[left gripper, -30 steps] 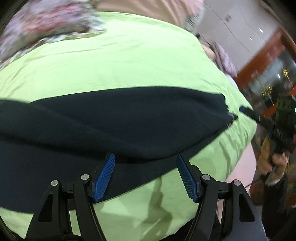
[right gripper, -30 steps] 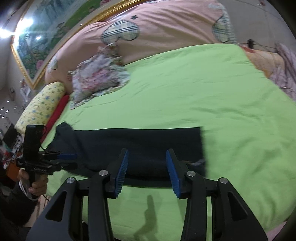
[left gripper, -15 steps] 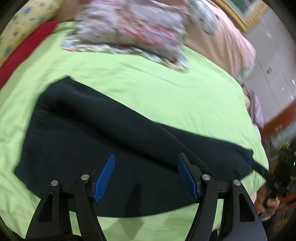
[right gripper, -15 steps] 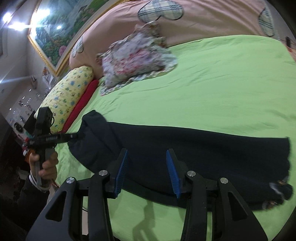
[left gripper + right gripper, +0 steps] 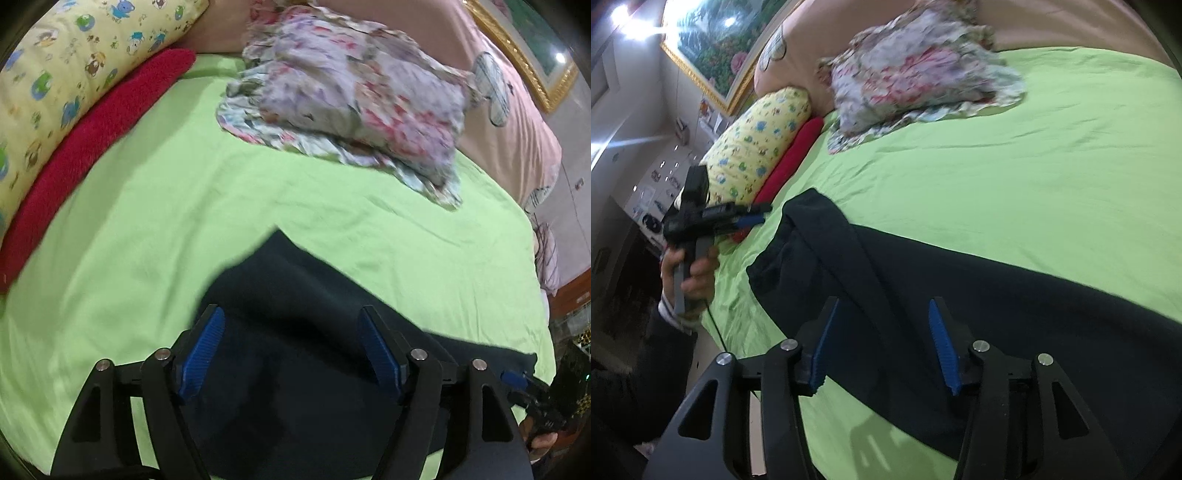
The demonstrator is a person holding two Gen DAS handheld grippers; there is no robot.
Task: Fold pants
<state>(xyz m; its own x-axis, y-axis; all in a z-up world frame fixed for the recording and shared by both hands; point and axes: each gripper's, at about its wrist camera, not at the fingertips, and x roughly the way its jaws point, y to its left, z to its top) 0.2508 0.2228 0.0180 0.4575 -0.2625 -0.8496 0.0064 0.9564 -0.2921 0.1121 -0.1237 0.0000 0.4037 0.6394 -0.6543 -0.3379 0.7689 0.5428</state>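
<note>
While the pants [image 5: 997, 314] lie stretched flat across the near side of the bed [image 5: 1015, 177], both grippers hang above them with nothing held. In the left wrist view the left gripper [image 5: 291, 354] has its fingers [image 5: 201, 350] spread wide, the blue pads apart over dark cloth, above one end of the pants [image 5: 295, 350]. That end comes to a rounded corner on the green sheet [image 5: 166, 229], and a fold runs slantwise across the fabric just ahead of the fingertips.

In the right wrist view the right gripper [image 5: 882, 343] is likewise spread, its fingers [image 5: 943, 347] framing the near edge of the pants where a raised ridge of cloth crosses from the far corner toward the camera. The garment runs from the left of the bed away to the right edge of the frame.

The same view shows the left gripper [image 5: 738, 216] from the side, held in the person's left hand [image 5: 690, 269] off the left edge of the bed, its blue tips pointing toward the pants' end without touching it. In the left wrist view the right gripper [image 5: 517, 380] shows at the far right, near the other end of the pants.

A floral cushion [image 5: 916, 74] rests further up the bed, well apart from the pants. A yellow pillow [image 5: 66, 74] and a red roll [image 5: 85, 147] lie side by side along the bed's left edge.
</note>
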